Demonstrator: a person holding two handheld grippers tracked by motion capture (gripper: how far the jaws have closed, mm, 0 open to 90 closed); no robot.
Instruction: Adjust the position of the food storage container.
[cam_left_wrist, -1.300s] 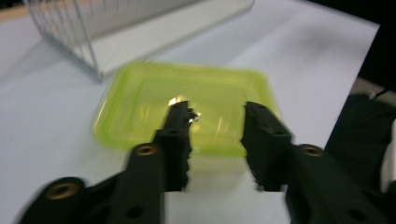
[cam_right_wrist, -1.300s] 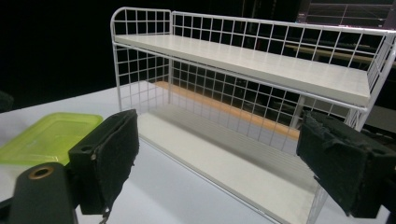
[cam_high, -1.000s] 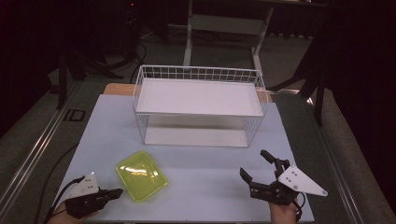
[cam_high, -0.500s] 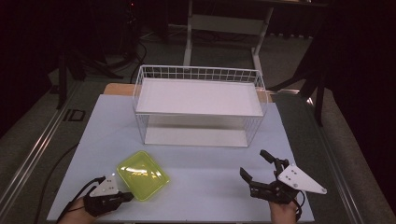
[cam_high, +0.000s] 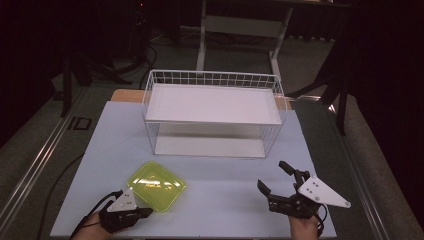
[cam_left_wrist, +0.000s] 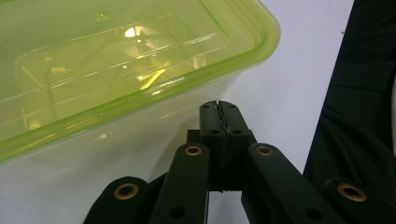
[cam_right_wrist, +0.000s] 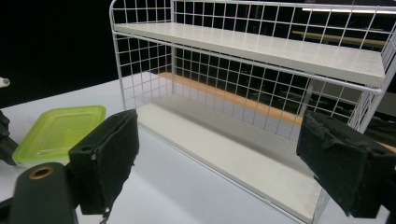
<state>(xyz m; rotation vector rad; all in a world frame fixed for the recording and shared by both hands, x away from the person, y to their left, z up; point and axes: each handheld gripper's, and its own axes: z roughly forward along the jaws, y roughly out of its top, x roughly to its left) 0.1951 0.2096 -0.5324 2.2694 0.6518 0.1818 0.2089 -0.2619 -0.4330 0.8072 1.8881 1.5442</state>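
A yellow-green box (cam_high: 156, 186) with a clear lid is seen lying flat on the white worktop (cam_high: 225, 175), in its near left part, well in front of the wire rack (cam_high: 212, 112). The left claw (cam_high: 145, 212) is held low at the box's near corner; in the high view its tip is seen just at the box's edge. In the left claw's own view the two black jaws are pressed together with nothing between them, and their tip (cam_left_wrist: 219, 109) is pointed at the box's (cam_left_wrist: 116, 70) side wall, just under the lid's rim. Whether the tip is touching the wall cannot be told. A dark sleeve (cam_left_wrist: 359, 116) is seen at the right edge of that view.

The right claw (cam_high: 278, 177) is held over the near right part of the worktop, well apart from the box, with its jaws spread wide and nothing between them. In its own view the two padded fingers (cam_right_wrist: 109, 158) are seen standing far apart, aimed at the rack (cam_right_wrist: 261, 51), and the box (cam_right_wrist: 58, 133) is seen to the left on the worktop.

The rack is stood at the middle of the worktop's far side. It is made of white wire mesh and is fitted with a white upper shelf (cam_high: 215, 102) and a white floor board (cam_high: 210, 146).
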